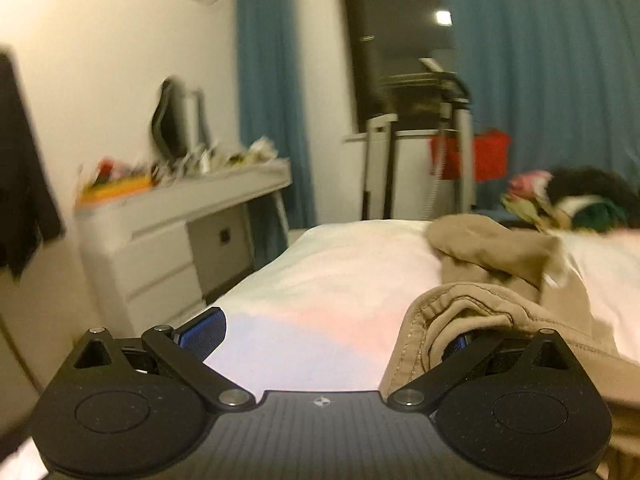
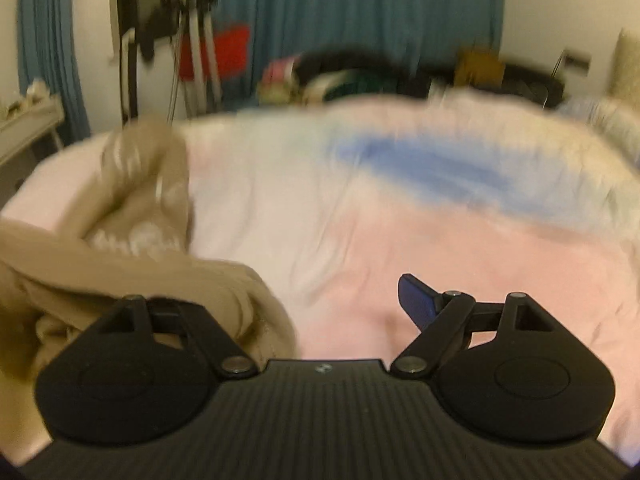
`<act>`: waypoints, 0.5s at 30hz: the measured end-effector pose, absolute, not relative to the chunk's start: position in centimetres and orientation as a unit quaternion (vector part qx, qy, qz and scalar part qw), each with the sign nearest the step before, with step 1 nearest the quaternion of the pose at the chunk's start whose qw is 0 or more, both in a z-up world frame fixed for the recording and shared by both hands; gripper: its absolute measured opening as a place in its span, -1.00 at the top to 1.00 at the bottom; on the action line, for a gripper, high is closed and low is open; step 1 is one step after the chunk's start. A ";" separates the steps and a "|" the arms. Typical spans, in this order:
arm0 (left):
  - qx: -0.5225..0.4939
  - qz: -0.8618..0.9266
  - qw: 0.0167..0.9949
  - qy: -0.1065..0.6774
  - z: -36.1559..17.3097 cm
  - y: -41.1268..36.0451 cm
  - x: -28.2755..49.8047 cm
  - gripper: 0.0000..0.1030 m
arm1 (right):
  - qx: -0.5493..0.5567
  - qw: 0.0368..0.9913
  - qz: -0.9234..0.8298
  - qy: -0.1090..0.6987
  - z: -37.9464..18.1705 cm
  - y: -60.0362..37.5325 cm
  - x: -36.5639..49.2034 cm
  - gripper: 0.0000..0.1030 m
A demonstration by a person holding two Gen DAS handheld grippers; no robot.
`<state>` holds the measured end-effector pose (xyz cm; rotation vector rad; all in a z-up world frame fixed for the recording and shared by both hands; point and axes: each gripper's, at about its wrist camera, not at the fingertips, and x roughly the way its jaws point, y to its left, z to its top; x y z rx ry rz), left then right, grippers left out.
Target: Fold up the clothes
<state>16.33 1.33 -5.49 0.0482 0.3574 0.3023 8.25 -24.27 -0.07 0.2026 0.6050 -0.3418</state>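
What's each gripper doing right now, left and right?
Left gripper: jaws wide open, nothing clamped; the tan garment drapes over its right finger.
Right gripper: jaws wide open, nothing clamped; the same garment covers its left finger.

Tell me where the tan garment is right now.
The tan garment lies crumpled on the pink bedsheet: at the right of the left wrist view, draped over that gripper's right finger, and at the lower left of the right wrist view.

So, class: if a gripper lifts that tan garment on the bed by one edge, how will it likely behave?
The tan garment lies crumpled in soft folds, so it will probably droop and trail rather than hold shape. Its stitched hem looks thick, so likely fairly heavy cloth. It should drag on the bedsheet, not slide freely.
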 end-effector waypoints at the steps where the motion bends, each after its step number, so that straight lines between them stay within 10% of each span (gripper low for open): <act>1: 0.010 0.149 0.972 0.181 -5.3 1.9 16.3 -1.00 | 0.113 0.933 -0.158 0.304 -0.4 -24.5 8.4 -0.60; 15: -0.026 0.126 0.985 0.116 -2.3 3.6 10.5 -1.00 | 0.135 0.960 -0.174 0.172 2.3 -24.7 4.4 -0.60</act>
